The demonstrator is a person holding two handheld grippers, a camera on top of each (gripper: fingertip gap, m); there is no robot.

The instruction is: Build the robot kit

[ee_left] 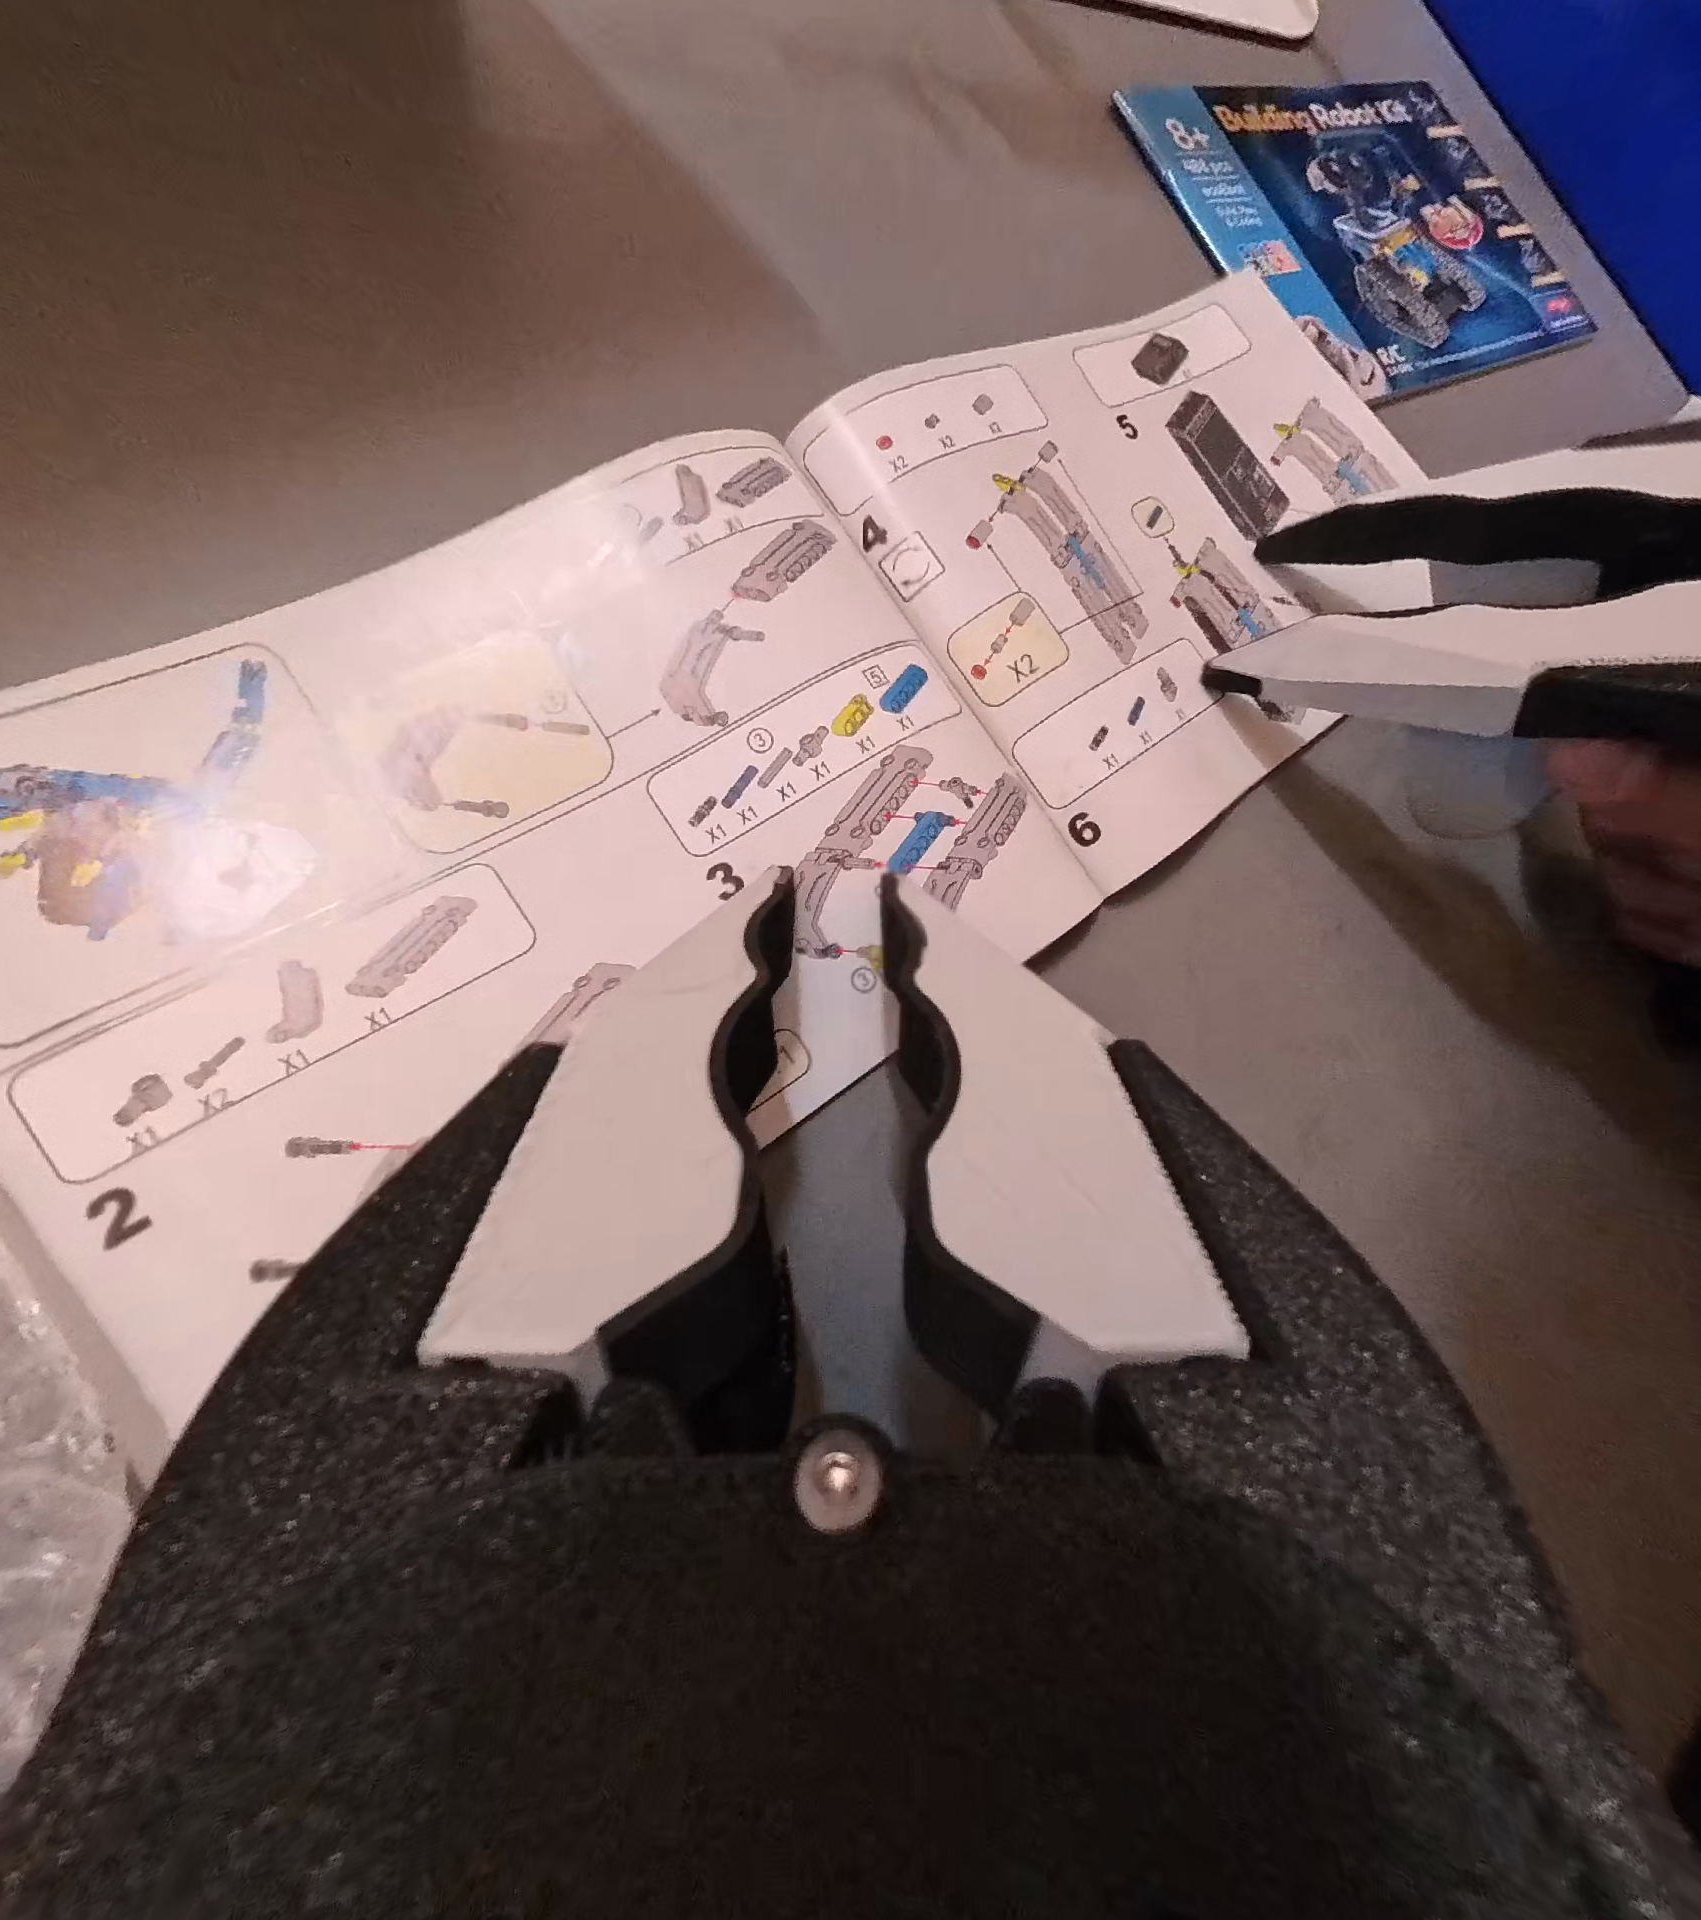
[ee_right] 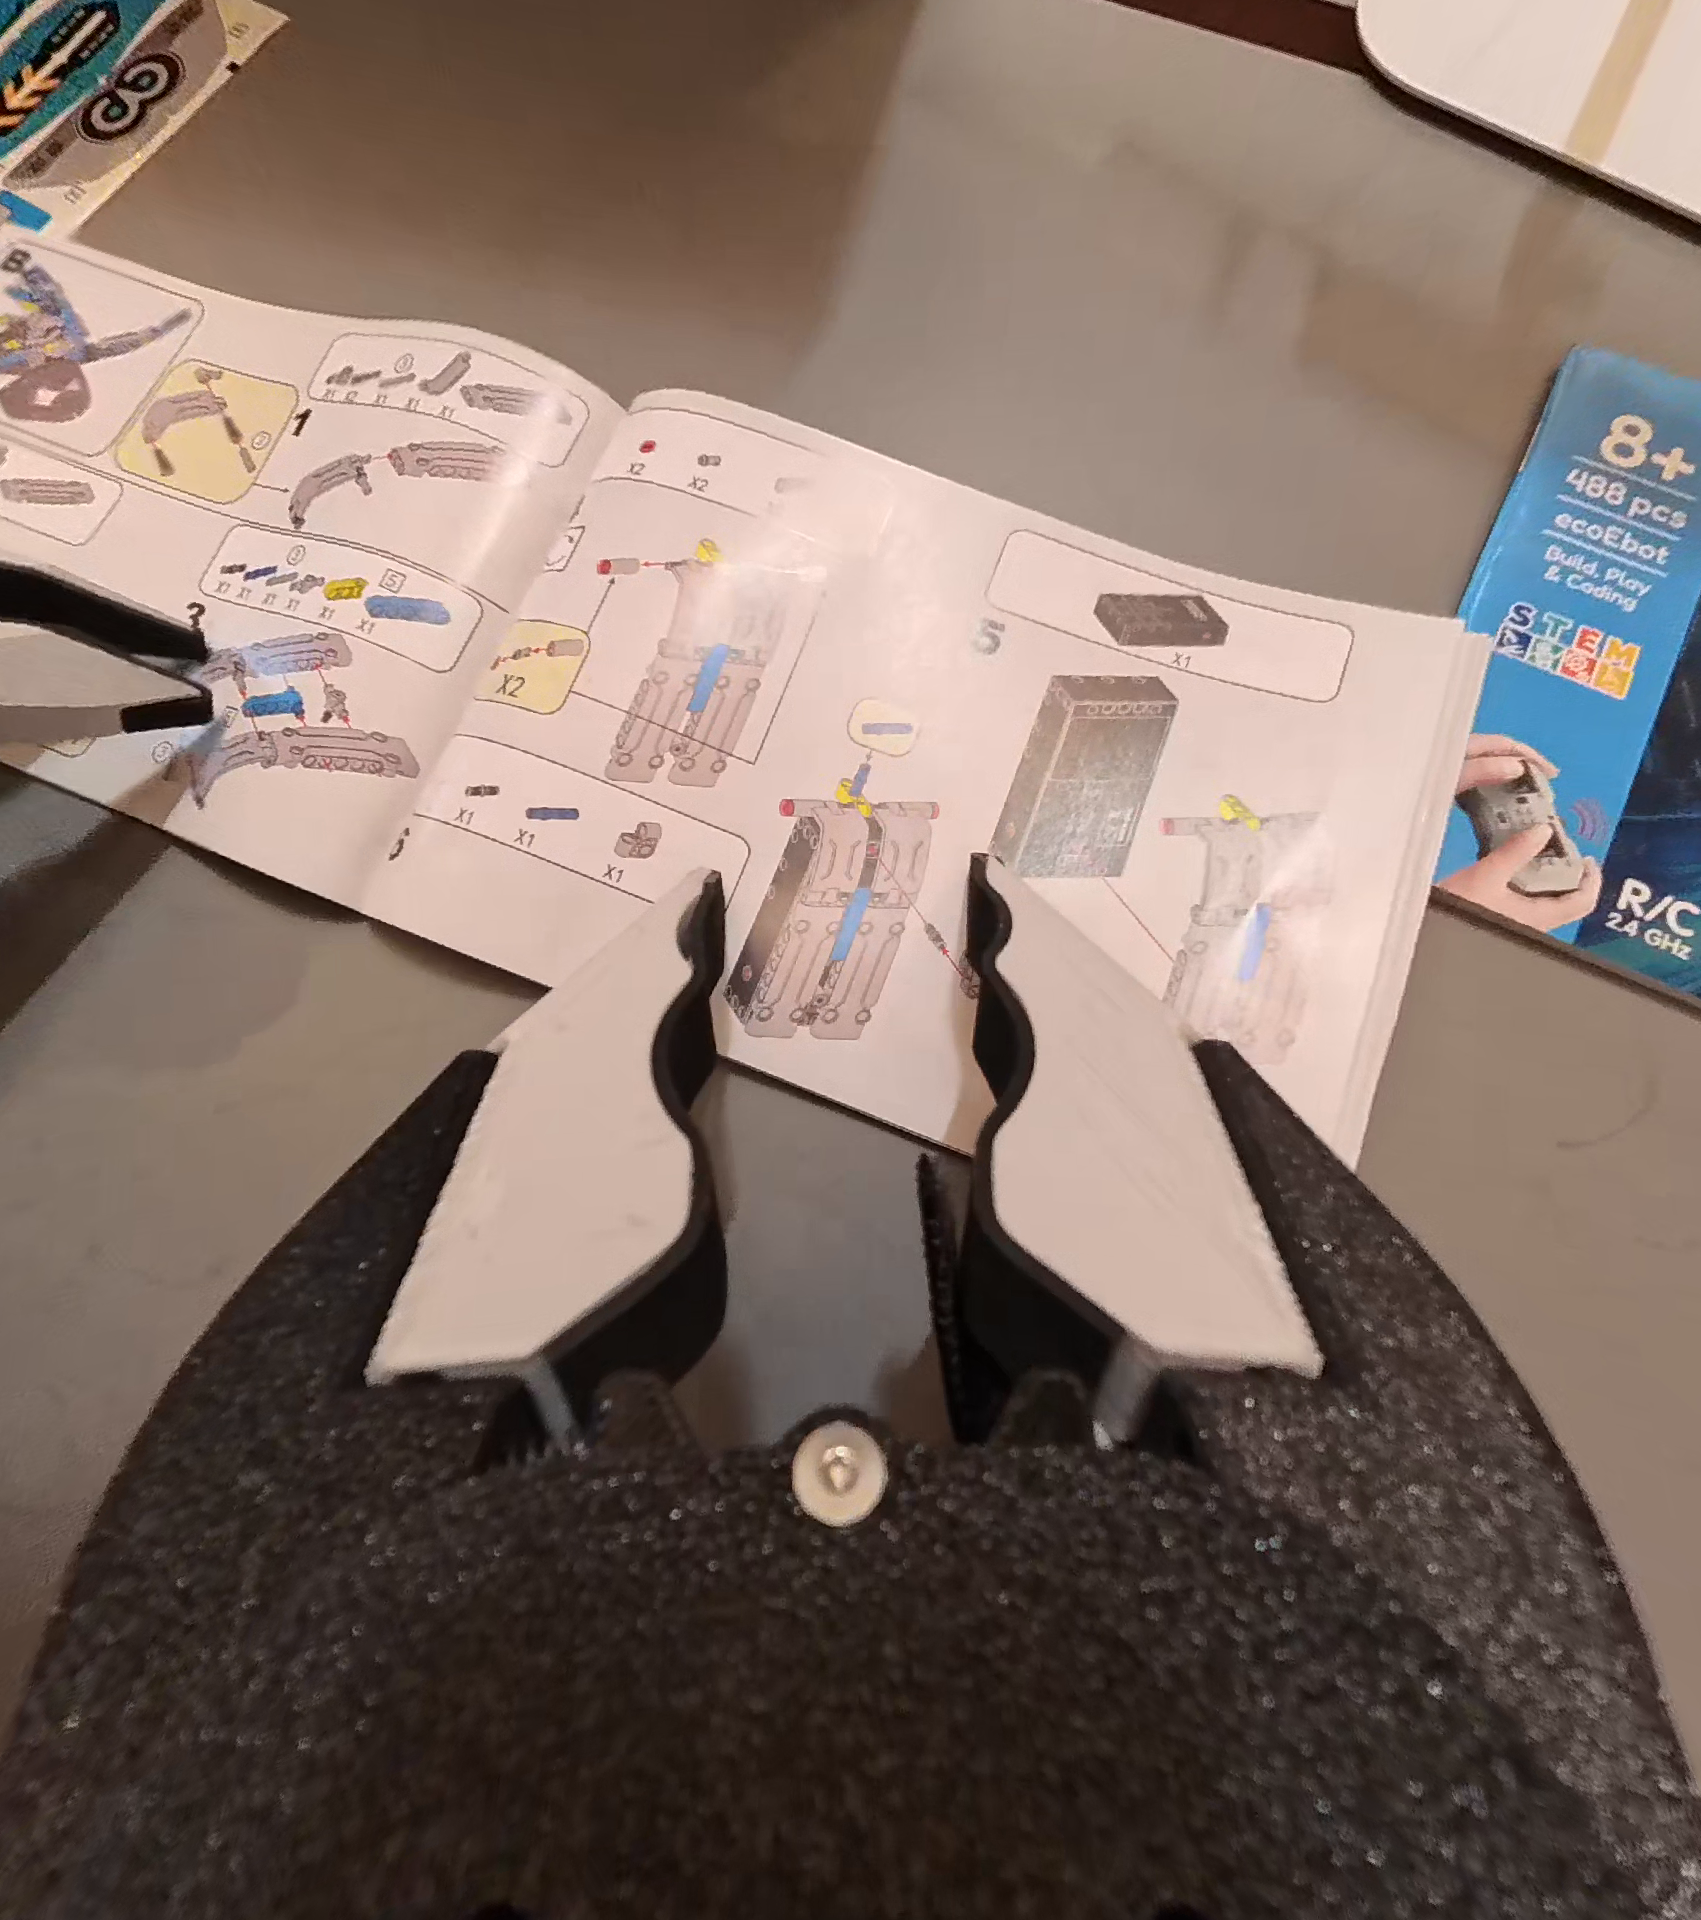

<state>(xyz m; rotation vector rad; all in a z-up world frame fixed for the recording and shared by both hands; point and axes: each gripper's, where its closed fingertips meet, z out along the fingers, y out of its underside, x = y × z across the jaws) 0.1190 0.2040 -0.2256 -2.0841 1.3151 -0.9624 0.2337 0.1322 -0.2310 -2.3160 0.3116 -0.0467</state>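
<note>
While both claws hover low, your open instruction booklet [ee_right: 825, 644] lies flat on the grey desk [ee_right: 929, 260].
Your left claw [ee_left: 833, 883] is narrowly parted over the left page; your right claw [ee_right: 844, 883] is spread above the right page. Farther off lies a blue booklet [ee_right: 1635, 675].

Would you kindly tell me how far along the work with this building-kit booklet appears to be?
Done: the instruction booklet lies open on the table, with the blue leaflet beside it. In hand: nothing; the left gripper and right gripper are both open over its pages. Left: no built or loose parts show in either view.
</note>
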